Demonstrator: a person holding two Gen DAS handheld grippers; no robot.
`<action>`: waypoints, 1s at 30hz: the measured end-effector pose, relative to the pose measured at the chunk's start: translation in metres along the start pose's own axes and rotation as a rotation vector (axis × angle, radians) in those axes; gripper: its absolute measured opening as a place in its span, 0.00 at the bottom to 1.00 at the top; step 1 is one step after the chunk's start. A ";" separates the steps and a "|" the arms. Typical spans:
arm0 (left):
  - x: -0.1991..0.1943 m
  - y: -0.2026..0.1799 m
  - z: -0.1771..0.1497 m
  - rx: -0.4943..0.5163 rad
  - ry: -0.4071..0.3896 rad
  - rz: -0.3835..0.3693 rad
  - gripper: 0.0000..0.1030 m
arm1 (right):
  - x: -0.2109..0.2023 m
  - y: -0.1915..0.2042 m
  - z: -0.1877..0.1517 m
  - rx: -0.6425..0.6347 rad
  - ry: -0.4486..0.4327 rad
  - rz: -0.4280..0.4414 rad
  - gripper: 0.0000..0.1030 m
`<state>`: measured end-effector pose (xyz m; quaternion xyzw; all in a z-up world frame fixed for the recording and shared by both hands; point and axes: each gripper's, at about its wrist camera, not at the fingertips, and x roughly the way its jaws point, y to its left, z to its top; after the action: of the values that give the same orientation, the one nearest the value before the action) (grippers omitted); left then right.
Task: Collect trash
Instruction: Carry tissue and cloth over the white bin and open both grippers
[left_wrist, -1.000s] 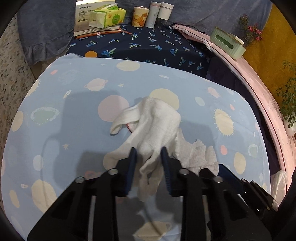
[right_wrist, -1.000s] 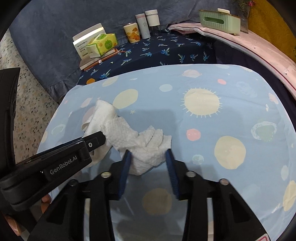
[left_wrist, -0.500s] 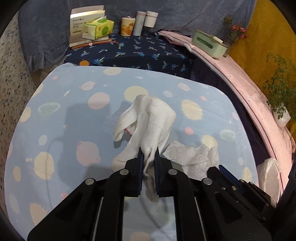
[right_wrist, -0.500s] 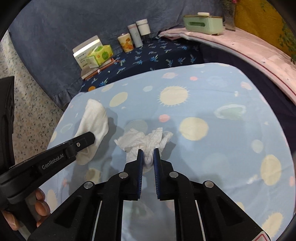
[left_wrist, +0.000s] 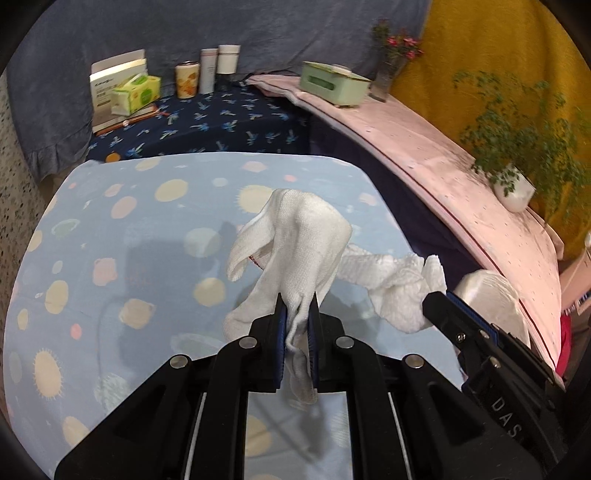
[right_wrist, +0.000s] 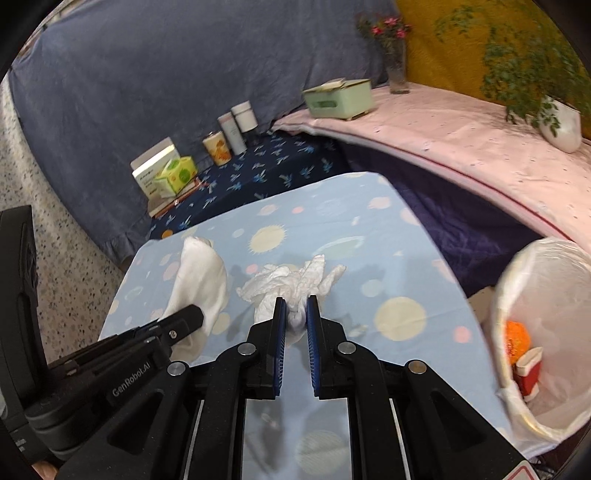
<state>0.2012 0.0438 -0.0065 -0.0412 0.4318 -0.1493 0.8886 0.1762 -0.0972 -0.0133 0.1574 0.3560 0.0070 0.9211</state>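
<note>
My left tongs (left_wrist: 296, 314) are clenched on a white woven cloth (left_wrist: 303, 236), which hangs lifted above the bench (left_wrist: 110, 258), a surface covered in pale blue fabric printed with suns and planets. The cloth drapes forward from the blue pads (left_wrist: 281, 321), with a short tail dangling below them. My right tongs (right_wrist: 295, 314) are clenched on a crumpled white paper towel (right_wrist: 291, 280), also raised off the bench. From the left wrist view, the towel sits just beside the cloth on its right, nearly touching it. Both loads hang over the middle of the bench, toward its right edge.

Off the right edge of the bench stands a bin lined with a white bag (right_wrist: 546, 266); inside it lie an orange lump (right_wrist: 516, 338) and a small red and white carton (right_wrist: 529, 373).

Beyond the far edge of the bench is a dark blue patterned surface (left_wrist: 207, 122) carrying a green tissue pack (left_wrist: 136, 94), an open white box (left_wrist: 107, 79), a printed can (left_wrist: 187, 79) and 2 pale tubs (left_wrist: 218, 66). To the right runs a pink-covered ledge (right_wrist: 461, 136) with a mint green box (right_wrist: 338, 98), a vase of flowers (right_wrist: 397, 66) and a potted plant (right_wrist: 559, 123).
</note>
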 end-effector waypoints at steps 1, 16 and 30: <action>-0.002 -0.008 -0.002 0.011 -0.002 -0.005 0.09 | -0.008 -0.007 -0.001 0.007 -0.010 -0.006 0.10; -0.012 -0.122 -0.030 0.179 0.010 -0.101 0.09 | -0.092 -0.112 -0.015 0.150 -0.121 -0.106 0.10; 0.002 -0.207 -0.040 0.317 0.052 -0.186 0.10 | -0.126 -0.190 -0.024 0.279 -0.171 -0.181 0.10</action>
<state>0.1231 -0.1521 0.0089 0.0634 0.4202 -0.2983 0.8547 0.0479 -0.2870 -0.0034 0.2511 0.2867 -0.1387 0.9141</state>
